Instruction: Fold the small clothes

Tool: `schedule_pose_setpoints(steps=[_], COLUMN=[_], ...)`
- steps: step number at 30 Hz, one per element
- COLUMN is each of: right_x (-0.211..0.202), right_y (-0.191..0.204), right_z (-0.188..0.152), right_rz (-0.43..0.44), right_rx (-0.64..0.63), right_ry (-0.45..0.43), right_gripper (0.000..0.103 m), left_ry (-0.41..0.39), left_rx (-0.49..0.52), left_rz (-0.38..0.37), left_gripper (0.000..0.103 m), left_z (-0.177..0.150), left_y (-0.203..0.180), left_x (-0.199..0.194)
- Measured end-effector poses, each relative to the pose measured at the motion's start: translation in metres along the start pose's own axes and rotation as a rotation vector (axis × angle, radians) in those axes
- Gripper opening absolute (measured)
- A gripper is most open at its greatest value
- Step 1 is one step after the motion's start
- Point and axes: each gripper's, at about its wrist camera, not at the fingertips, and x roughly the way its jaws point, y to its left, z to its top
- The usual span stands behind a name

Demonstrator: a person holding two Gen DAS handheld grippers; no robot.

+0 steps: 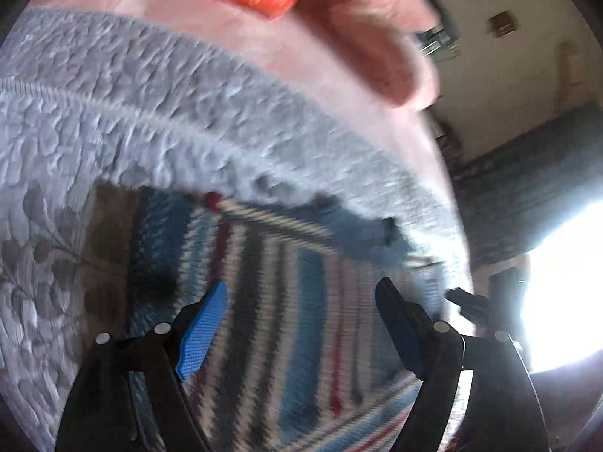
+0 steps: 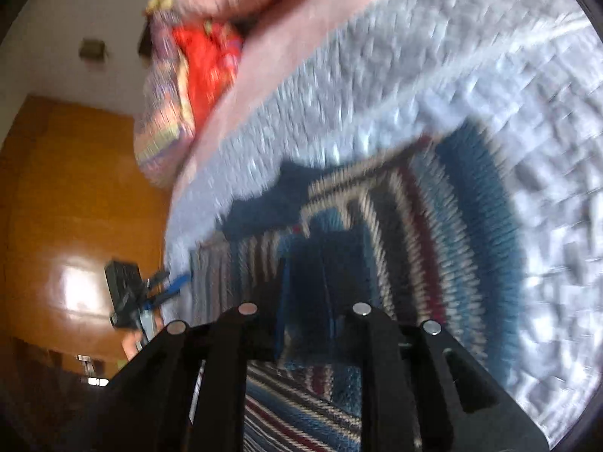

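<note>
Item: small knitted garment point(image 1: 286, 282) in blue, cream, dark grey and red stripes, the bands running in different directions across its panels; edges blurred by motion. It lies flat on a grey quilted bedspread with an embossed leaf pattern point(image 1: 113, 113), which covers a bed with a pink sheet point(image 1: 301, 49) along its far side.

Left hand-held gripper point(image 1: 301, 320): black arms, blue ribbed pad point(image 1: 203, 327) on one finger, fingers spread wide apart above the striped knit, nothing between them.

Right hand-held gripper point(image 2: 305, 293): black arms over the same garment point(image 2: 433, 226); its fingertips are lost in dark blur, so I cannot tell whether they are parted or gripping.

Beyond the bed: red patterned cloth point(image 2: 207, 67) beside a multicoloured striped cushion point(image 2: 158, 128) at the pink edge; a glossy orange-brown wooden door point(image 2: 56, 207) in the right wrist view.
</note>
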Motion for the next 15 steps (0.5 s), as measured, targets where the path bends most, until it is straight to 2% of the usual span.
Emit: schedule_pose_setpoints(steps=[1,2,4,5,6,9,10,12,14,15], right_x=[0.012,0.019,0.019,0.015,0.006,-0.013,-0.015,-0.008,0.002,0.003], right_y=[-0.004,-0.009,-0.014,-0.013,-0.011,-0.006,-0.007,-0.017,-0.029,-0.027], right_z=[-0.002,-0.004,-0.006,-0.007,-0.011,-0.031,-0.038,-0.049,-0.052,-0.053], right_rz=[-0.034,-0.073,-0.094,-0.079,-0.057,0.022,0.027,-0.010,-0.064,-0.069], right_rx=[0.001,0.000,-0.013,-0.006,-0.012,-0.044,-0.050,-0.039,-0.014,-0.011], right_ry=[0.034,0.053,0.057,0.053,0.039,0.038,0.044,0.060,0.073,0.069], right_gripper=[0.015,0.004,0.000,0.006,0.007,0.008,0.008,0.008,0.000,0.000], left_ry=[0.021,0.036,0.030,0.022,0.011,0.035,0.060,0.103,0.123,0.116], left_rx=[-0.003,-0.001,0.023,0.020,0.027,0.075,0.080,0.076,0.075,0.073], left_rz=[0.030,0.047,0.055,0.023,-0.056,-0.162,-0.171,-0.104,-0.051,-0.045], left_gripper=[0.080,0.079,0.078,0.078,0.078,0.078,0.078,0.078,0.075,0.074], left_z=[-0.001,-0.002,-0.004,-0.006,-0.012,-0.036,-0.048,-0.060,-0.066,-0.066], left_y=[0.005,0.008,0.004,0.000,-0.005,-0.015,-0.014,-0.004,0.006,0.007], left_x=[0.007,0.013,0.011,0.004,-0.008,-0.027,-0.026,-0.012,0.003,0.002])
